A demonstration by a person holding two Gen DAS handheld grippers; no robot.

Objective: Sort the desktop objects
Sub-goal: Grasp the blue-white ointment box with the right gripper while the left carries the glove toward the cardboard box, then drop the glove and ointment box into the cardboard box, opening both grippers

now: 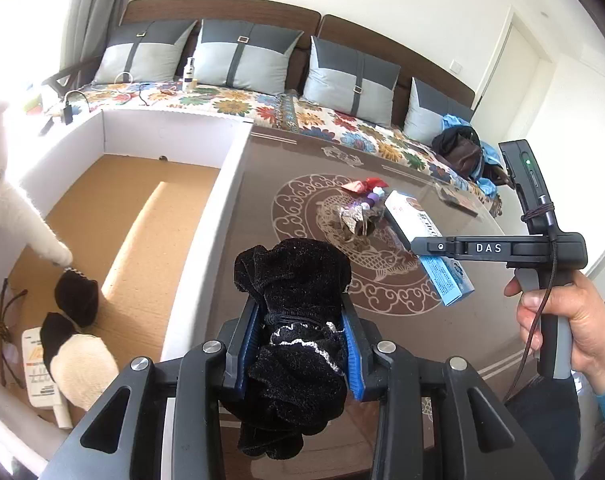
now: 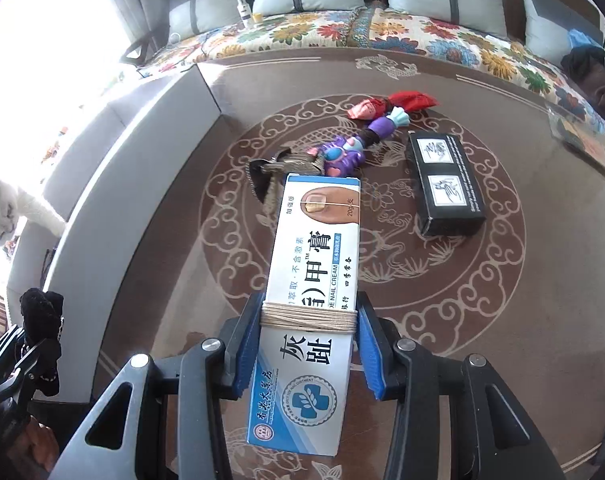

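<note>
Left gripper (image 1: 302,332): jaws clamped on a black velvet scrunchie (image 1: 292,320), held above the desk (image 1: 482,332) just beside the box wall.
Right gripper (image 2: 308,336): jaws clamped on a nail cream box (image 2: 314,280) wound with tan string, lifted over the desk's round pattern.
Storage box (image 1: 234,184): white walls, cardboard floor, left of the desk; already holds a black pouch (image 1: 78,296), a cream pad (image 1: 82,372), a white tube (image 1: 42,372) and glasses (image 1: 8,320).
White cat (image 1: 18,220): paw inside the box, touching or nearly touching the black pouch.
Left on desk: purple toy figure (image 2: 342,152), red wrapper (image 2: 412,100), black carton (image 2: 446,184), metallic clip-like thing (image 2: 274,172).
Stage: likely mid-carry, both items apparently headed for the box.
Risk, cat: paw in the drop zone; may bat the scrunchie or get struck during release.
Risk, scrunchie: soft, bunched, hanging below the jaws; may snag on the wall edge or cling to a pad.
Risk, nail cream box: long, gripped near its middle over string; may pivot or slide.
Risk, grippers: close together near the wall, so a collision seems possible.
</note>
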